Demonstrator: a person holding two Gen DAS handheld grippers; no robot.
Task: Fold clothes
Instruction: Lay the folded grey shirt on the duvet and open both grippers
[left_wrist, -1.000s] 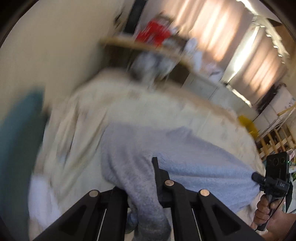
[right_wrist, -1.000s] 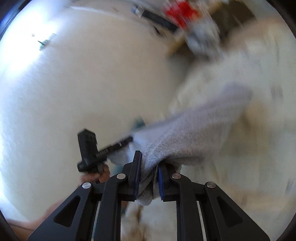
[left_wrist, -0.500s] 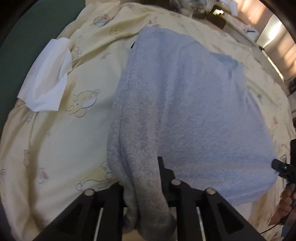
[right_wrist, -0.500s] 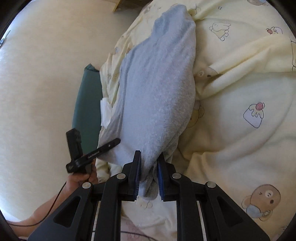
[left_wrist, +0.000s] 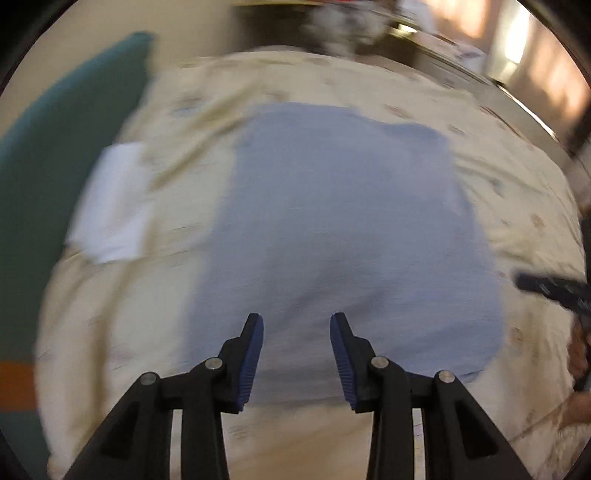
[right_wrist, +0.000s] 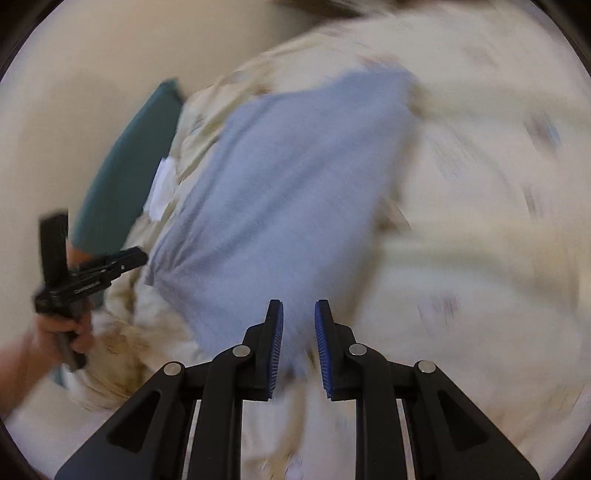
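A grey-blue fleece garment (left_wrist: 340, 236) lies spread flat on the pale yellow printed bedding (left_wrist: 122, 332). Both views are motion-blurred. My left gripper (left_wrist: 296, 321) stands open above the garment's near edge, nothing between its blue pads. In the right wrist view the same garment (right_wrist: 295, 192) stretches away from me; my right gripper (right_wrist: 298, 308) is open over its near corner, holding nothing. The left gripper (right_wrist: 127, 258) shows there at the left, in a hand. At the right edge of the left wrist view is the tip of the right gripper (left_wrist: 524, 282).
A white folded cloth (left_wrist: 114, 206) lies on the bedding left of the garment. A teal headboard or cushion (left_wrist: 55, 155) runs along the left side by a cream wall (right_wrist: 92, 74). Blurred furniture and bright curtains (left_wrist: 535, 55) stand beyond the bed.
Both grippers were shut on the grey-blue garment, holding it up; now both have opened and let go, and the garment lies flat on the bedding.
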